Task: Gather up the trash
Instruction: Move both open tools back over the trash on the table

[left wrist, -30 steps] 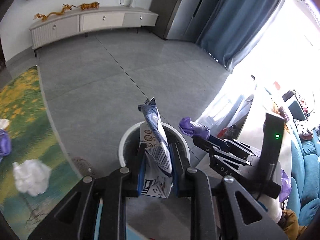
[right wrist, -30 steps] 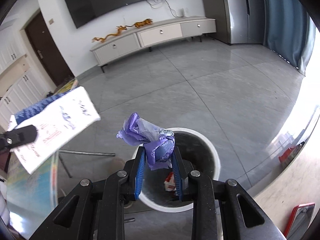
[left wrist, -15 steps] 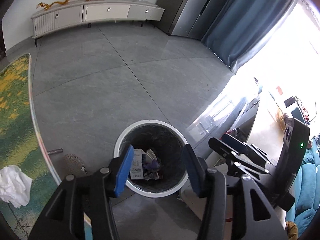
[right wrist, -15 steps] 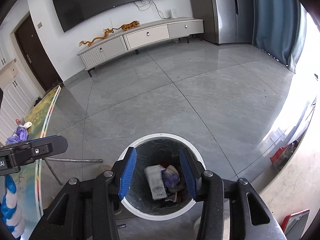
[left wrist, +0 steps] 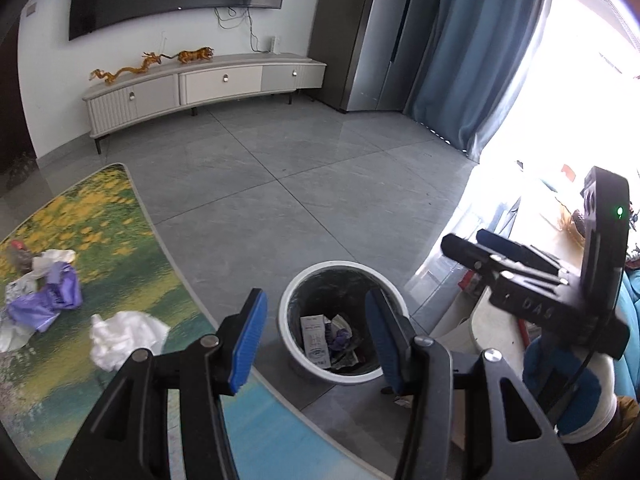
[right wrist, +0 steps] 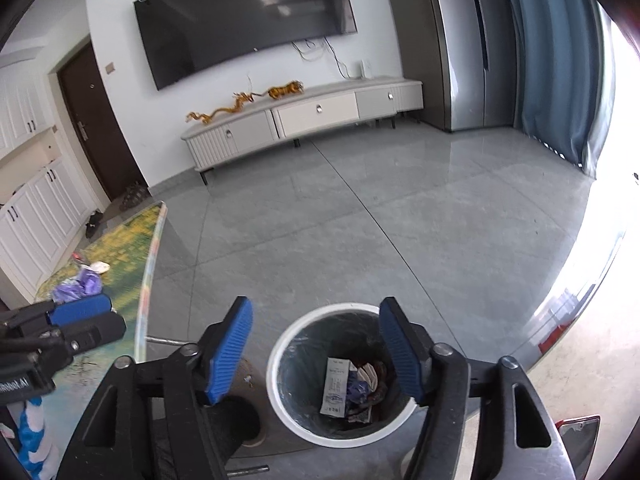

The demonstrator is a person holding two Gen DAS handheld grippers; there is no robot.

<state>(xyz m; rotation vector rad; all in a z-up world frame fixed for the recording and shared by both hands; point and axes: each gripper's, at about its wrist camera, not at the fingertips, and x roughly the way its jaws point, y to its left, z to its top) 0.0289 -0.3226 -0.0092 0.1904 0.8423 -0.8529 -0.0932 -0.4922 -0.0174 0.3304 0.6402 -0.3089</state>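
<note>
A white-rimmed trash bin (left wrist: 340,265) stands on the grey floor beside the table. Inside it lie a white carton (left wrist: 314,336) and a purple bag (left wrist: 341,335). My left gripper (left wrist: 315,312) hovers above the bin's near side, open and empty. To its right, my right gripper (left wrist: 466,240) shows from the side. In the right wrist view my right gripper (right wrist: 316,308) hangs over the bin (right wrist: 280,344), its jaws opening with nothing between them. The carton (right wrist: 334,384) and purple bag (right wrist: 358,388) lie below. My left gripper (right wrist: 114,314) shows at the left edge.
On the table top with a green and yellow print (left wrist: 100,240) lie a crumpled white tissue (left wrist: 124,338), a purple bag (left wrist: 48,300) and other wrappers. A low TV cabinet (left wrist: 208,84) lines the far wall. Blue curtains (left wrist: 480,60) hang at right. A gloved hand (left wrist: 568,392) holds my right gripper.
A second ago my left gripper held the carton and my right the purple bag above the bin. Both opened, the pieces fell in, and both grippers rose and drew back.
</note>
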